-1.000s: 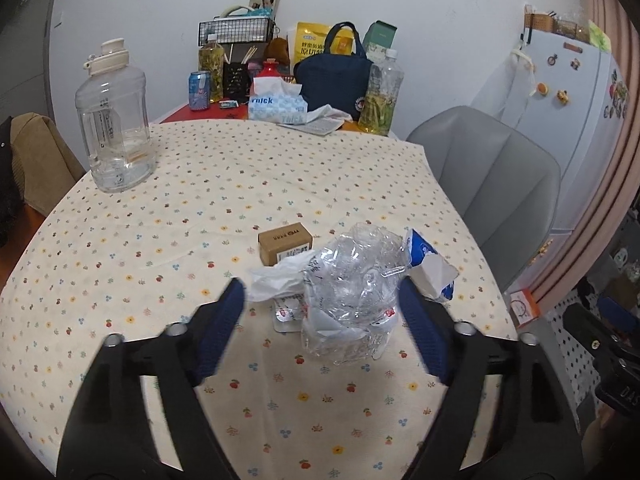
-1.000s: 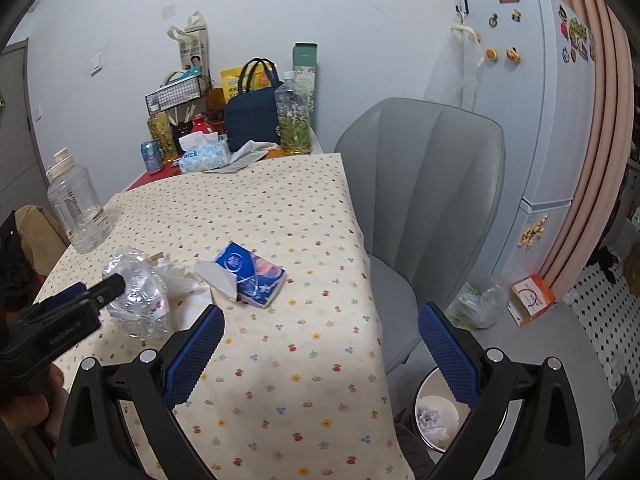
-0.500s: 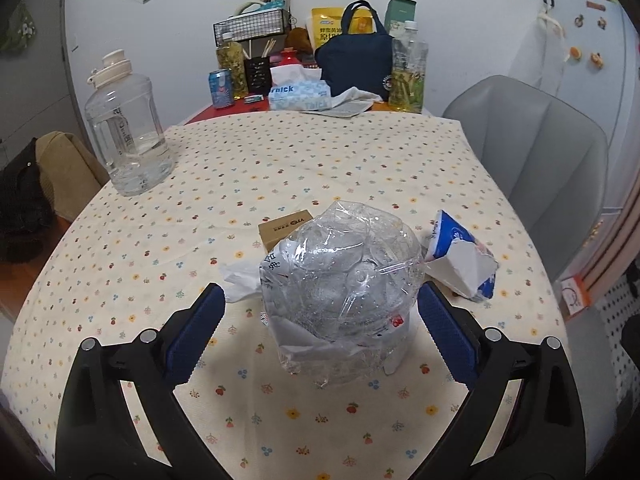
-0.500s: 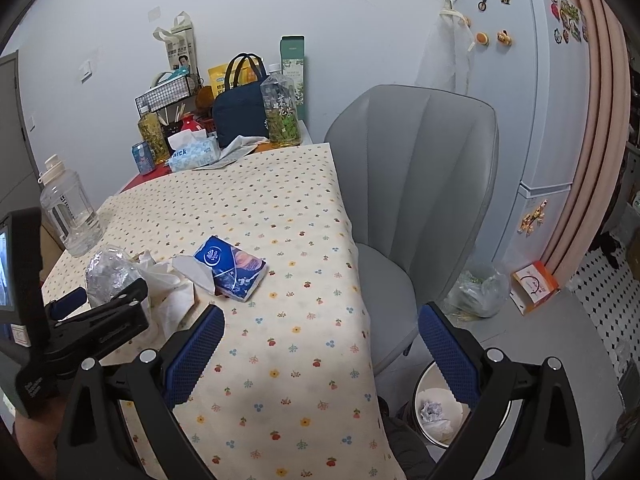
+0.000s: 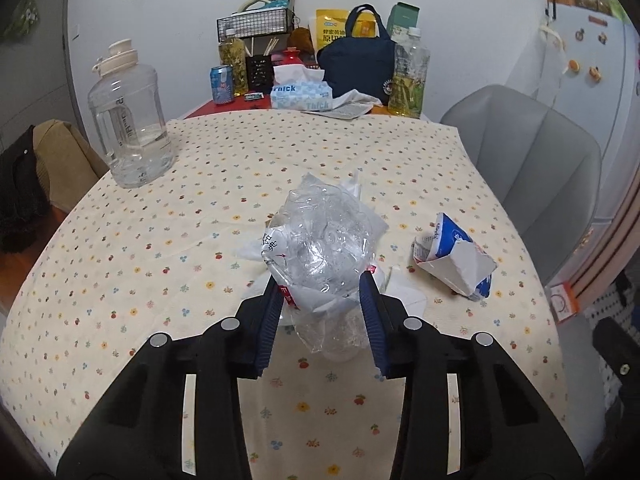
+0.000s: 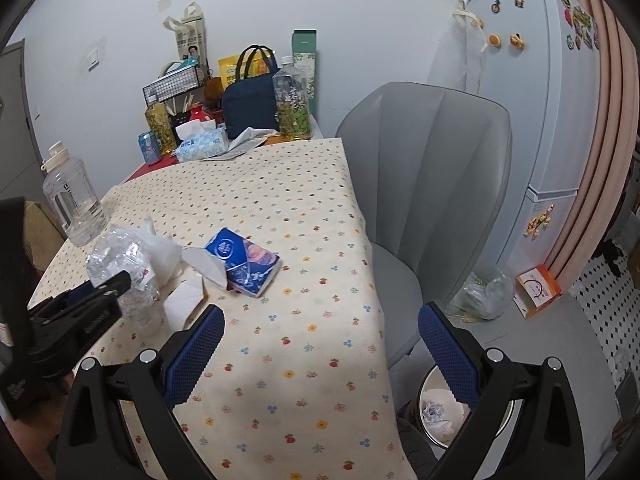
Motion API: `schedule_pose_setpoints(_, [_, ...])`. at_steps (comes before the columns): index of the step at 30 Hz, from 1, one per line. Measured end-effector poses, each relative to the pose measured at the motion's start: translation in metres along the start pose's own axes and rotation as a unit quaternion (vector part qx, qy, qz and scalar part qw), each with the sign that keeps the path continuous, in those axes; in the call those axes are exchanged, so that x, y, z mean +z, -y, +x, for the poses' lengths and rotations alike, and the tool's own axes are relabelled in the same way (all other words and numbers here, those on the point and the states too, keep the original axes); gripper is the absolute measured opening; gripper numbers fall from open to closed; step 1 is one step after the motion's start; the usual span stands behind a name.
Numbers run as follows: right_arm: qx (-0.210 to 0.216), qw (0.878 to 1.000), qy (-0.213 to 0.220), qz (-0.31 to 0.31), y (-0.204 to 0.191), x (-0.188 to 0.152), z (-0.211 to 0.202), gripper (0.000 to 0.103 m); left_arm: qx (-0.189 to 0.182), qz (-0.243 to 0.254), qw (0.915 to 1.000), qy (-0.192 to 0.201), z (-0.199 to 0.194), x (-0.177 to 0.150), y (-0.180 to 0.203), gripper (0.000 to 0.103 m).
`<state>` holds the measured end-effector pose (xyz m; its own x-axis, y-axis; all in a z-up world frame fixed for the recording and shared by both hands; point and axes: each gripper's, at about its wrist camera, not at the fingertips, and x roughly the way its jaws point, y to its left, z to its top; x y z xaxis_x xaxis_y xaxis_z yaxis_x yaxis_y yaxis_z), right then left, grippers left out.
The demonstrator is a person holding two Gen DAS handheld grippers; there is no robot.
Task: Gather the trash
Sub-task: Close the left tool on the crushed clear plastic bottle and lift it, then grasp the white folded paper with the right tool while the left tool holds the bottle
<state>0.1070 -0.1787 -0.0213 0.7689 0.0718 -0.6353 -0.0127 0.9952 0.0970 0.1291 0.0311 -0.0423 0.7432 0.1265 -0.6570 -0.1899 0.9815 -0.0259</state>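
- Crushed plastic bottle [image 5: 324, 252]: sits on the flowered tablecloth [image 5: 192, 208], near the front edge, with white tissue scraps beside it.
- Left gripper [image 5: 322, 300]: its jaws have just been closing; half a second ago they stood wide either side of the bottle, and now the blue pads press its lower part. The bottle is grasped.
- Consequence: the bottle appears ready to lift and carry to the waste bin [image 6: 444, 412] on the floor beside the grey chair [image 6: 432, 184].
- Right gripper [image 6: 320, 344]: released, jaws wide, nothing between them, above the table edge.
- Torn blue tissue pack [image 5: 456, 256]: not yet collected, lying right of the bottle.
- Legible writing: "Thick" on the tissue box [image 5: 302, 92]; red characters on the bottle's label, too crumpled to read.
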Motion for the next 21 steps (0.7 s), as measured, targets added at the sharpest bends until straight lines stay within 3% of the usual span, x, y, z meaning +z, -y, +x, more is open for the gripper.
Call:
schedule_pose_setpoints(9, [0.02,0.999,0.0,-0.025,-0.034,-0.001,0.0,0.095,-0.035,-0.031,0.9984,0.031,-0.032,0.004,-0.035,0.038])
schedule_pose_setpoints(21, [0.048,0.998,-0.007,-0.048,-0.067,-0.001,0.005,0.095,-0.002,-0.063,0.9963,0.058,-0.049,0.012,-0.085,0.038])
